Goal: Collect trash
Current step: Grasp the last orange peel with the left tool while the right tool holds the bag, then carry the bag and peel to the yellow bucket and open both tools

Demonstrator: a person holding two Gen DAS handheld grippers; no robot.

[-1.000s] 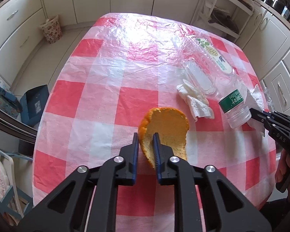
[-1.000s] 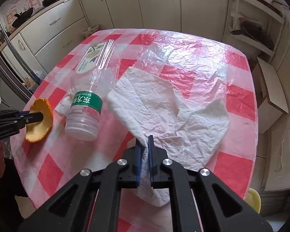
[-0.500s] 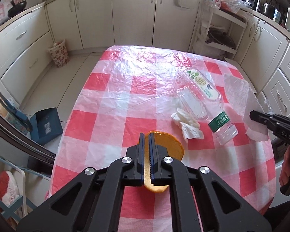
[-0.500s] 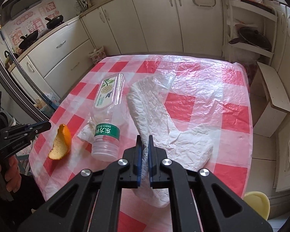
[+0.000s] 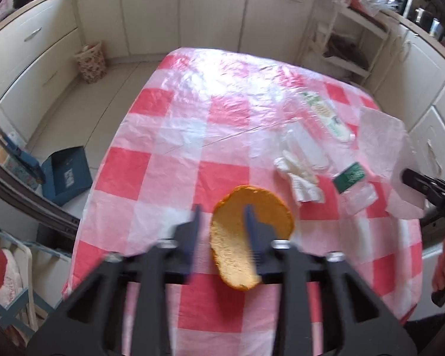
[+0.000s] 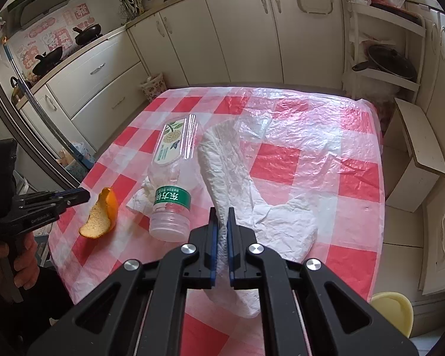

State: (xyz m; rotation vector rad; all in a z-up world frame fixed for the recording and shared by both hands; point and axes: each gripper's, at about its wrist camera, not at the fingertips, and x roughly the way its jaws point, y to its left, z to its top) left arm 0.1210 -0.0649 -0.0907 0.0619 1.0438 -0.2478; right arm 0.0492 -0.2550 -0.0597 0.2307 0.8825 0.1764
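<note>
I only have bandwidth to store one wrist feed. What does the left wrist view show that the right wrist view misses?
Only the left wrist view: the blue box on the floor. Only the right wrist view: the yellow bowl and pans on the counter. Both: orange peel, plastic bottle, crumpled tissue, and the white paper towel held in the right gripper.

I see curved orange peel (image 6: 101, 215) left of clear plastic bottle (image 6: 170, 190) | crumpled white tissue (image 6: 139, 197) between them | large white paper towel (image 6: 240, 195) right of bottle | all over red-checked tablecloth (image 6: 326, 160)
</note>
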